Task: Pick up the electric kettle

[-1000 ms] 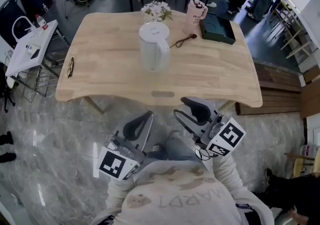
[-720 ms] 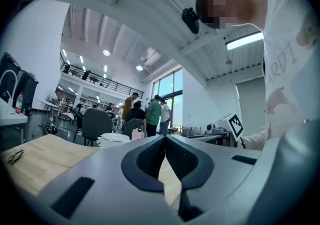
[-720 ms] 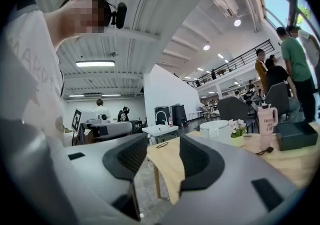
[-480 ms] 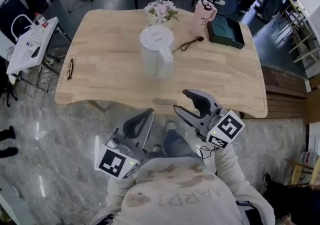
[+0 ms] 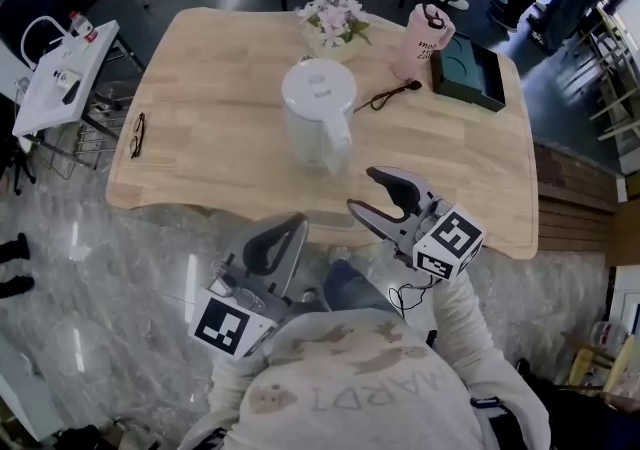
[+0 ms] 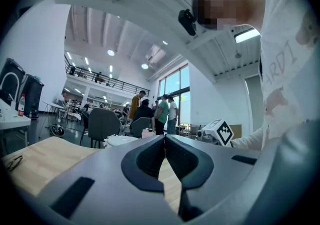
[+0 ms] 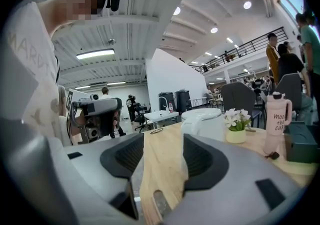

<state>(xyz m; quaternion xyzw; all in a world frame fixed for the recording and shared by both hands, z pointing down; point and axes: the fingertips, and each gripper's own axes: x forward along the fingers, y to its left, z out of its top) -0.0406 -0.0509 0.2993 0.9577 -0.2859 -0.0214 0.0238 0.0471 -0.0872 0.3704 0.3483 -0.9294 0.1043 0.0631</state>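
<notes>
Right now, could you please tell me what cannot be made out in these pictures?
- Kettle base: head view, hidden under its own body.
- Kettle body: left gripper view, mostly behind the shut left gripper.
- Pink tumbler print: head view, too small.
- Dark item at the table edge: head view, too small to identify.

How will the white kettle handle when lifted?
Rigid-looking smooth white kettle: body probably slippery, handle likely safer. Tall, handle off to one side: may tilt when lifted. Lid shut, so fill and weight can't be judged.
</notes>
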